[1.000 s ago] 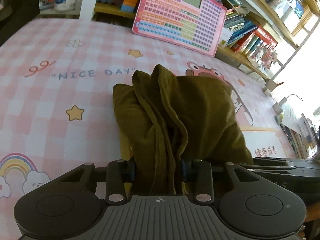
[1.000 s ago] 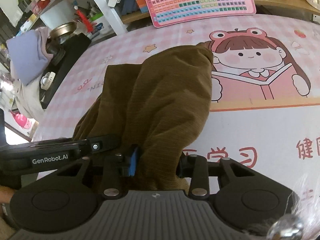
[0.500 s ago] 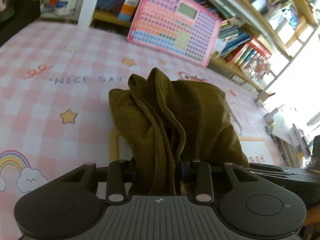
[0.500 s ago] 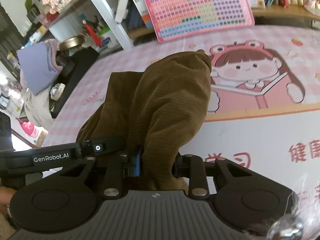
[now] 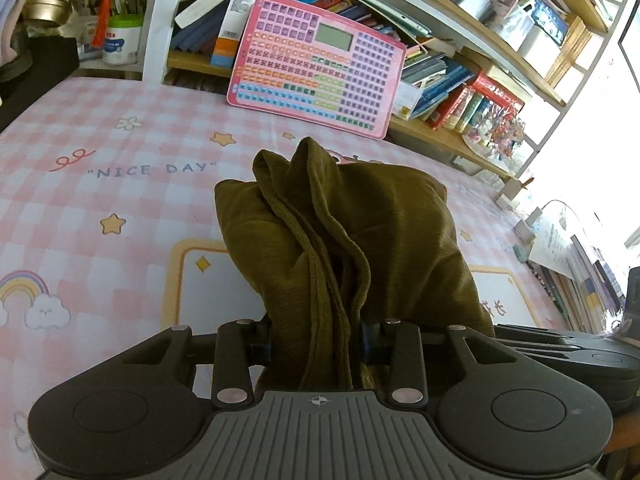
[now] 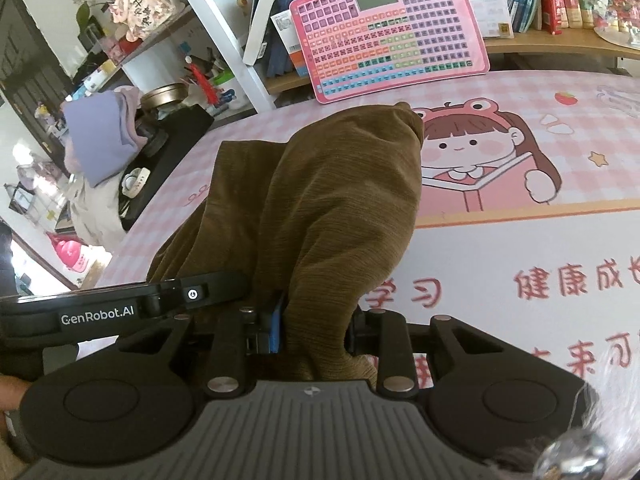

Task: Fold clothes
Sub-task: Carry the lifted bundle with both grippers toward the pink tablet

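The left gripper [image 5: 316, 346] is clamped on a bunched edge of the olive garment [image 5: 360, 240], and the right gripper [image 6: 314, 330] is clamped on another part of the same cloth; both sets of jaws have just been closing further on it. The two grippers sit side by side, likely so the fold is carried evenly. The garment drapes forward from the jaws onto the pink mat [image 5: 100, 184], its far end resting there. To each side the mat lies bare. At the far edge a pink keyboard toy [image 5: 320, 68] leans against the shelves [image 5: 500, 92], limiting forward reach.
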